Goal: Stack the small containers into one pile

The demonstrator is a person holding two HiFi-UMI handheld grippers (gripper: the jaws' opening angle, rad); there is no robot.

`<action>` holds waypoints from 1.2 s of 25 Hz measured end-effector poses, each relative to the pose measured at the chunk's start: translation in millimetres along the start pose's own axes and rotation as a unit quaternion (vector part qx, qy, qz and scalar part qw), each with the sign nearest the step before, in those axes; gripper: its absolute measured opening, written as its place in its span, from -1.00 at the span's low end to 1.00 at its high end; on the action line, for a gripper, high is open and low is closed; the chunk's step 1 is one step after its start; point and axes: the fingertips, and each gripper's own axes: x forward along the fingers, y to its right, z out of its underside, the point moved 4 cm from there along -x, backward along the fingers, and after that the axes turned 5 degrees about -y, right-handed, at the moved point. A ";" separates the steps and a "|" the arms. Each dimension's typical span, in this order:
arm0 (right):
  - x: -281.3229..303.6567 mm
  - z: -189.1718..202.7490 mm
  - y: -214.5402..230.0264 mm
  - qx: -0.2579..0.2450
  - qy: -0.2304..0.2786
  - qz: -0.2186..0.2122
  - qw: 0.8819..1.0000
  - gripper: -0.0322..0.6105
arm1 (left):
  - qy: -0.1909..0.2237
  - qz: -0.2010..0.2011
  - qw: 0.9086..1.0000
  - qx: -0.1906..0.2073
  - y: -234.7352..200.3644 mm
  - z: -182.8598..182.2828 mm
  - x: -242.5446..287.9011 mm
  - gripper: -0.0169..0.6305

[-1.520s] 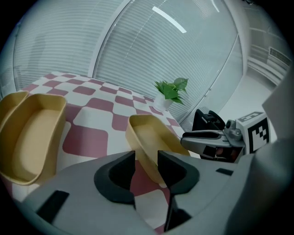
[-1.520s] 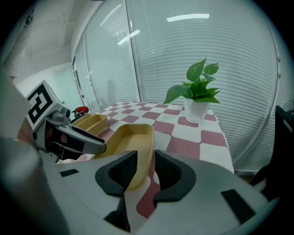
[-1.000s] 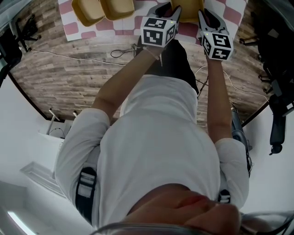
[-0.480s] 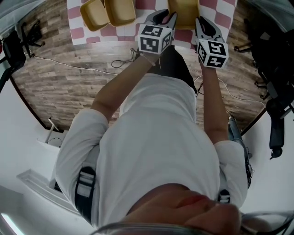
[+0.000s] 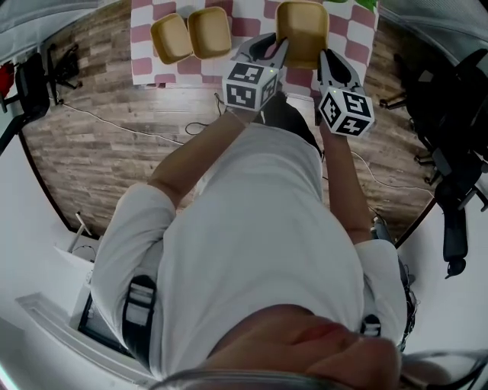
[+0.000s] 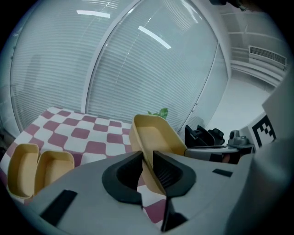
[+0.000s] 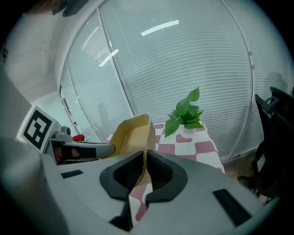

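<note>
A tan container (image 5: pixel 303 30) hangs above the checkered table (image 5: pixel 248 17), held between both grippers. My left gripper (image 5: pixel 280 47) is shut on its left wall (image 6: pixel 148 151), and its jaws have just been closing on that wall. My right gripper (image 5: pixel 325 58) is shut on the opposite wall (image 7: pixel 145 158). In the left gripper view the container (image 6: pixel 156 135) tilts away from the jaws (image 6: pixel 148 167); in the right gripper view the container (image 7: pixel 133 133) runs ahead of the gripper (image 7: pixel 146 172). Two more tan containers (image 5: pixel 171 37) (image 5: pixel 210 31) lie side by side on the table's left part (image 6: pixel 22 169) (image 6: pixel 53 166).
A small potted plant (image 7: pixel 186 112) stands at the table's far end, in front of window blinds. Cables (image 5: pixel 200 107) lie on the wooden floor below the table's near edge. A black office chair (image 5: pixel 450 129) stands at the right.
Both grippers have risen together with the tan container between them, and it now hangs higher above the table. The two containers at the left have not moved.
</note>
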 end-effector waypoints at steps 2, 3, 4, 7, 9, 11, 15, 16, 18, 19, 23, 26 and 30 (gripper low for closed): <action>-10.1 -7.3 -5.7 0.013 0.013 -0.001 1.000 -0.75 | 0.011 0.002 1.000 0.004 4.9 -9.6 -10.7 -0.67; -14.8 -11.2 -8.2 0.019 0.019 -0.001 1.000 -0.75 | 0.016 0.003 1.000 0.006 7.2 -14.6 -15.6 -0.67; -19.1 -15.3 -10.4 0.025 0.026 -0.003 0.999 -0.75 | 0.022 0.004 1.000 0.008 9.5 -19.8 -20.3 -0.68; -29.8 -26.0 -14.0 0.041 0.043 -0.007 0.998 -0.75 | 0.037 0.005 0.999 0.014 16.3 -33.5 -31.5 -0.69; -35.8 -28.9 -14.1 0.050 0.051 -0.007 0.997 -0.75 | 0.043 0.006 0.999 0.019 21.3 -38.6 -36.3 -0.69; -40.8 -30.4 -13.6 0.057 0.055 -0.008 0.997 -0.76 | 0.047 0.007 0.999 0.021 25.6 -41.9 -39.1 -0.71; -45.7 -33.0 -10.7 0.067 0.061 -0.010 0.996 -0.76 | 0.050 0.005 0.998 0.023 31.0 -46.5 -39.3 -0.72; -47.1 -33.3 -9.8 0.068 0.062 -0.012 0.996 -0.76 | 0.051 0.004 0.998 0.024 32.7 -47.2 -39.4 -0.72; -50.4 -33.7 -7.5 0.070 0.063 -0.015 0.995 -0.76 | 0.053 0.001 0.998 0.025 36.8 -48.2 -40.0 -0.73; -51.9 -33.6 -6.1 0.070 0.063 -0.018 0.995 -0.76 | 0.055 0.000 0.998 0.025 38.9 -48.5 -40.1 -0.73; -56.6 -33.4 -1.1 0.067 0.063 -0.031 0.995 -0.76 | 0.062 -0.011 0.998 0.024 47.0 -48.7 -40.7 -0.74; -60.6 -31.2 1.4 0.064 0.061 -0.041 0.995 -0.76 | 0.068 -0.023 0.997 0.024 53.1 -46.7 -43.5 -0.74; -63.8 -30.8 1.5 0.053 0.059 -0.058 0.995 -0.76 | 0.077 -0.038 0.996 0.013 57.0 -41.9 -49.3 -0.75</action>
